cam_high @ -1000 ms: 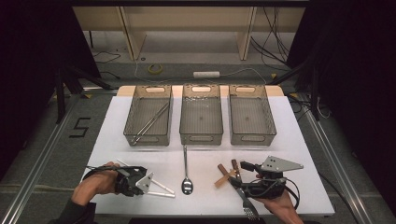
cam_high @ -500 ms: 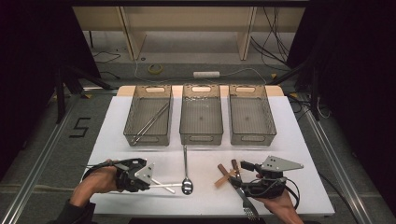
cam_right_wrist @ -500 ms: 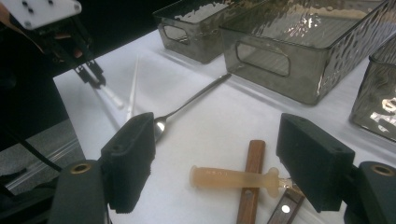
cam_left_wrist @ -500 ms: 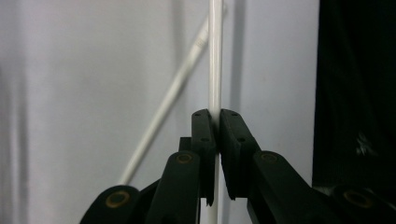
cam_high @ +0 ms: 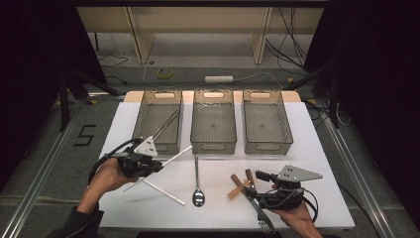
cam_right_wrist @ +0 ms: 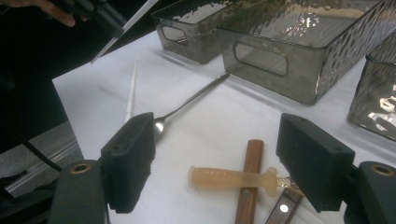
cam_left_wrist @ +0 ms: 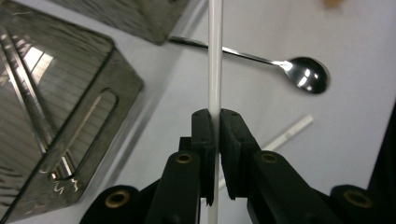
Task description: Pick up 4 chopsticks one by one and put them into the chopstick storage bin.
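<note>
- White bench top (cam_high: pixel 317 148), dark room around it, three grey bins along the far side.
- I have the left tongs (cam_left_wrist: pixel 215 135) clamped narrow on a white chopstick (cam_high: pixel 168 159), lifted clear of the bench just in front of the left bin (cam_high: pixel 157 121).
- Its long axis runs diagonally: far tip toward the middle bin (cam_high: pixel 213 121), near end down toward me and left.
- A second white chopstick (cam_high: pixel 163 192) lies flat below it, beside the spoon (cam_high: pixel 197 191).
- My right tongs (cam_right_wrist: pixel 215 158) stand wide, gripping nothing, over the wooden-handled cutlery (cam_right_wrist: pixel 247 186).
</note>
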A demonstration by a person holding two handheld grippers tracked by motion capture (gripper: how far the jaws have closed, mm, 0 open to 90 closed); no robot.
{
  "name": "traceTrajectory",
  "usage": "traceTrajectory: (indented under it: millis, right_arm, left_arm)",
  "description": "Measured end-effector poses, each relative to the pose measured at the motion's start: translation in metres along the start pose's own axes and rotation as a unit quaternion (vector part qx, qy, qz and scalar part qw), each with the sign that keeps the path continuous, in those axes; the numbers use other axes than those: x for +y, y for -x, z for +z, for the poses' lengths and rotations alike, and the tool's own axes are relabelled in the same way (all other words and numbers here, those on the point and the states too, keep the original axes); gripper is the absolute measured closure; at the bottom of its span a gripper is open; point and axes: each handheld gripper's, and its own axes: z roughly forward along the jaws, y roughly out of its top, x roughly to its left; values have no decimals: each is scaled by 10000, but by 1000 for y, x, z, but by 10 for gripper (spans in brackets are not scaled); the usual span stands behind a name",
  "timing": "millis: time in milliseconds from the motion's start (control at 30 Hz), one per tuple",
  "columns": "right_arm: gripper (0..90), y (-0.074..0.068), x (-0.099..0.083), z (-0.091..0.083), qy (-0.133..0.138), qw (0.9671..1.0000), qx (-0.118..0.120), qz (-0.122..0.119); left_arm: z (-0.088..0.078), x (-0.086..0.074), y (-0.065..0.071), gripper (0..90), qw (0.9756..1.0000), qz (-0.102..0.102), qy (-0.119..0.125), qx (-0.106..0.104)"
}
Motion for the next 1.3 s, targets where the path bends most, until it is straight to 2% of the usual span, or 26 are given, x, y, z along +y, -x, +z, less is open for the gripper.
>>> traceTrajectory:
  millis: [100, 333, 733, 1000, 1300]
  right_arm:
    - [292, 0, 0, 0, -12, 10000, 9, -5]
    - [292, 1, 0, 0, 2, 10000, 8, 10]
    - [292, 1, 0, 0, 24, 10000, 16, 22]
    - [292, 1, 0, 0, 28, 10000, 23, 22]
    - [291, 1, 0, 0, 46, 10000, 18, 27]
  left_arm:
    - [-1, 2, -14, 841, 9994, -264, 34, 200]
    - [-7, 6, -34, 841, 9966, -662, 271, 420]
    - [-7, 16, -49, 842, 9942, -855, 398, 513]
    - [-12, 23, -60, 842, 9918, -973, 543, 622]
    - [-16, 31, -73, 842, 9902, -1031, 552, 769]
